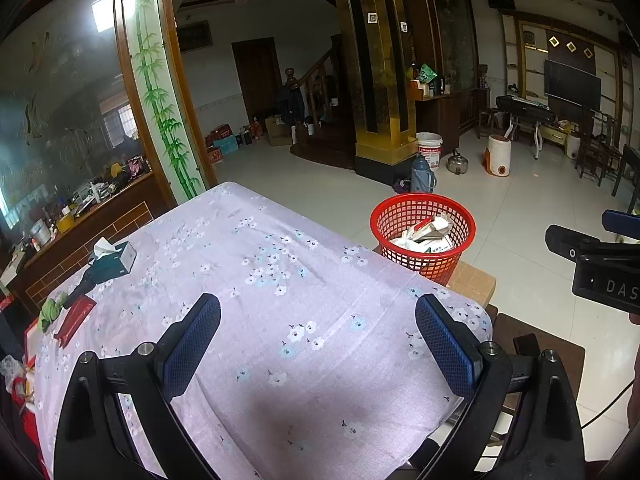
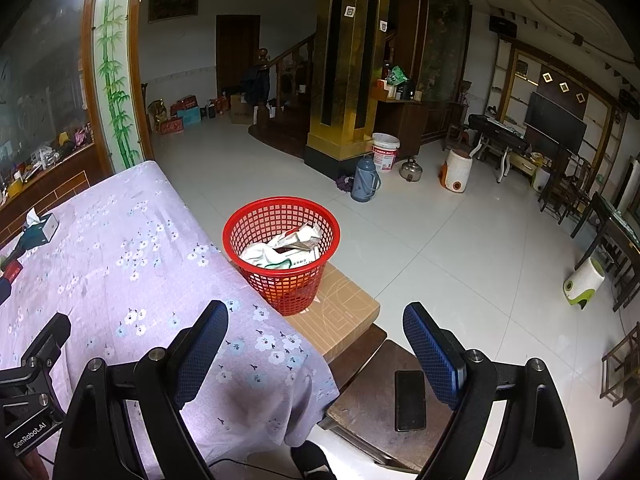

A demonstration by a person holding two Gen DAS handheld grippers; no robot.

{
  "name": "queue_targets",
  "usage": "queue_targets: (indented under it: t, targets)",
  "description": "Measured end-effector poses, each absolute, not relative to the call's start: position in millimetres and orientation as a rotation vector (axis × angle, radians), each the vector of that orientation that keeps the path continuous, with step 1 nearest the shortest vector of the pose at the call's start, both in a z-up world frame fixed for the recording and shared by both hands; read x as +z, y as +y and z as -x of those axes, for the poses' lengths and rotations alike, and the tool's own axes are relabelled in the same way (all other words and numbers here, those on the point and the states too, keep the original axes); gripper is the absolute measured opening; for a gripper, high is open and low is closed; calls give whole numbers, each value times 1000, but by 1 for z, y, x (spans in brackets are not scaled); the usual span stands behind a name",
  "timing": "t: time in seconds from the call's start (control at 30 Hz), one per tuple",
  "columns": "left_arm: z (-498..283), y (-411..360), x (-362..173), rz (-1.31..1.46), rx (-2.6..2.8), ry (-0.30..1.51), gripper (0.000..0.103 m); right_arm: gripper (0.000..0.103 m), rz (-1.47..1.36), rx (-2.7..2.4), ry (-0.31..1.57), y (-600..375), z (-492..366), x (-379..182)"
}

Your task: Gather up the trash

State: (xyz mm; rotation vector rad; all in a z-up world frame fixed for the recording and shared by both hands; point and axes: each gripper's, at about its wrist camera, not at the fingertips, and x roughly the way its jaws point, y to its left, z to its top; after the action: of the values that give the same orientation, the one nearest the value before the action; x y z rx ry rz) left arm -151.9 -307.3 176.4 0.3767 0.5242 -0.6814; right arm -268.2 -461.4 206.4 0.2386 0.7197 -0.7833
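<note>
Your right gripper's body, seen at the edge of the left wrist view, carries white letters "DAS", cut off by the frame; your left gripper's body in the right wrist view reads "GenRobot.AI". The printing on the white wrappers [image 2: 280, 254] inside the red basket [image 2: 281, 216] is too small to read.

Your left gripper [image 1: 318, 340] hangs over the near part of the table, above the lilac flowered cloth [image 1: 248, 264], fingers spread wide with nothing between them. Your right gripper [image 2: 316, 344] sits at the table's right corner, half over the cloth and half over the floor side, its fingers also wide apart and empty.

The red basket stands on a cardboard box [image 2: 340, 316] just beside the table edge, with the crumpled wrappers lying inside it. A tissue box [image 1: 114, 258] sits far left on the cloth, with a red packet [image 1: 74, 320] nearer the edge. A dark phone [image 2: 410, 400] lies on a wooden stool [image 2: 368, 396] below your right fingers.
</note>
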Motion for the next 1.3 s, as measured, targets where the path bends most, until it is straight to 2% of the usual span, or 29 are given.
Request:
queue_targets:
  t: [0.97,1.3]
  targets:
    - [140,-293,163,-351,-649,562,97,92,-214,-725,773,-462,237,190]
    - [112,-238,138,-246,-497,726,97,92,-189,-536,895,-437,183,151]
